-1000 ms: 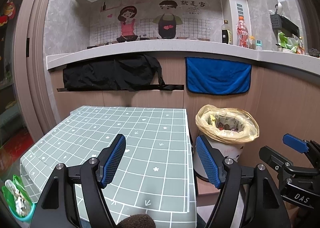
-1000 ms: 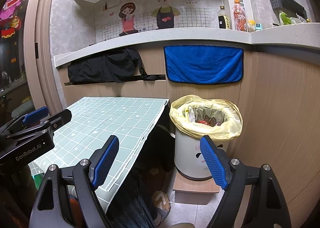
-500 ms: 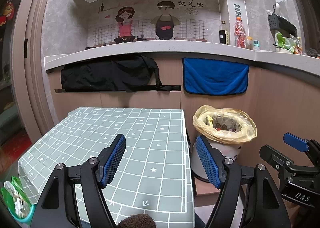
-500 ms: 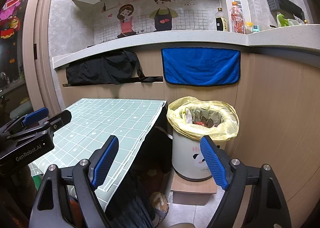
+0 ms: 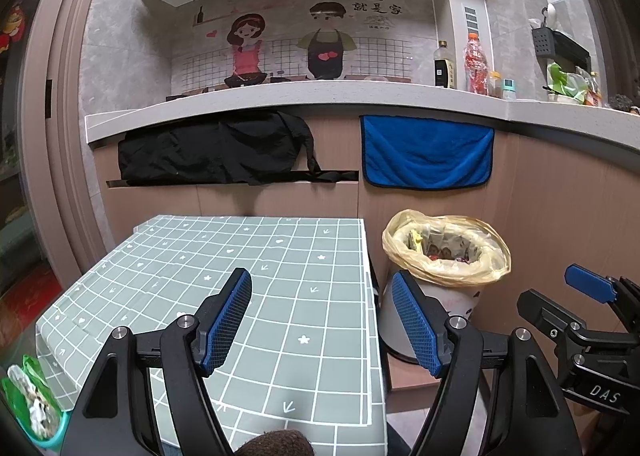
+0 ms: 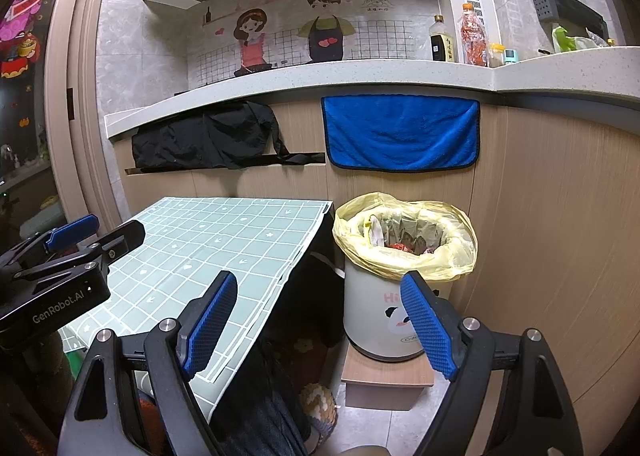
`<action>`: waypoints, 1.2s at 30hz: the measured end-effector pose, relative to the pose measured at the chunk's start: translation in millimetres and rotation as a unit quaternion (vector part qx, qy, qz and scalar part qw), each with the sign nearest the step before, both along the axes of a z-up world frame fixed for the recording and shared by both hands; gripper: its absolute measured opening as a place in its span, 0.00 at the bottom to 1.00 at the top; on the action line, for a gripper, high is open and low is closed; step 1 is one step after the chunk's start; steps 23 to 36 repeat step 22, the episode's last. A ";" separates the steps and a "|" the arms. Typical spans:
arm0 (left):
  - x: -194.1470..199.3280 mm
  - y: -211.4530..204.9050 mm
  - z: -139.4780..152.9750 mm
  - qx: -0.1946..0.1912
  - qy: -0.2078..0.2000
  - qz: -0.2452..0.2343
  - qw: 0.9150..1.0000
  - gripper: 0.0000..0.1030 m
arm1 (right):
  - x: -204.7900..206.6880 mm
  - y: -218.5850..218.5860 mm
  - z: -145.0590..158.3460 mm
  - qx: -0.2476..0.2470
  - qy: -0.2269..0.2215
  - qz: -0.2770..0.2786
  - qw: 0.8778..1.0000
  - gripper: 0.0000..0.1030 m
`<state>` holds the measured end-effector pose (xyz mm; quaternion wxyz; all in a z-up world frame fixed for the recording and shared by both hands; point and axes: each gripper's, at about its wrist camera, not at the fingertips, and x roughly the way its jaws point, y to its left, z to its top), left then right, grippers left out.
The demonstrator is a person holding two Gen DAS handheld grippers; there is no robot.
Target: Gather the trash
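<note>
Trash bin (image 6: 394,292) right of table (image 5: 240,256)

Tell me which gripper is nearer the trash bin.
Right. The right gripper is open, and the trash bin stands just ahead of it. The left gripper, also open, hovers over the checked table, the bin off to its right.

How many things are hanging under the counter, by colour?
Blue towel: 1
Black cloth: 1
Total: 2
</note>
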<state>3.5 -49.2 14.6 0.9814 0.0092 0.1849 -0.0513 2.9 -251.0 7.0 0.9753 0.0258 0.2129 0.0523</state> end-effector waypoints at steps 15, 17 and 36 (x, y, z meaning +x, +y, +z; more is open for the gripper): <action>0.6 -0.5 -0.6 0.002 0.003 0.000 1.000 0.71 | -2.9 -1.7 0.5 0.000 -0.001 -0.004 1.000 0.79; 1.0 0.4 -1.5 0.001 0.005 -0.002 1.000 0.71 | -3.4 -1.7 -0.5 0.000 0.000 -0.005 1.000 0.79; 2.6 2.8 -2.6 0.001 0.006 -0.005 1.000 0.71 | -3.0 -2.7 -1.7 0.000 0.001 -0.006 1.000 0.79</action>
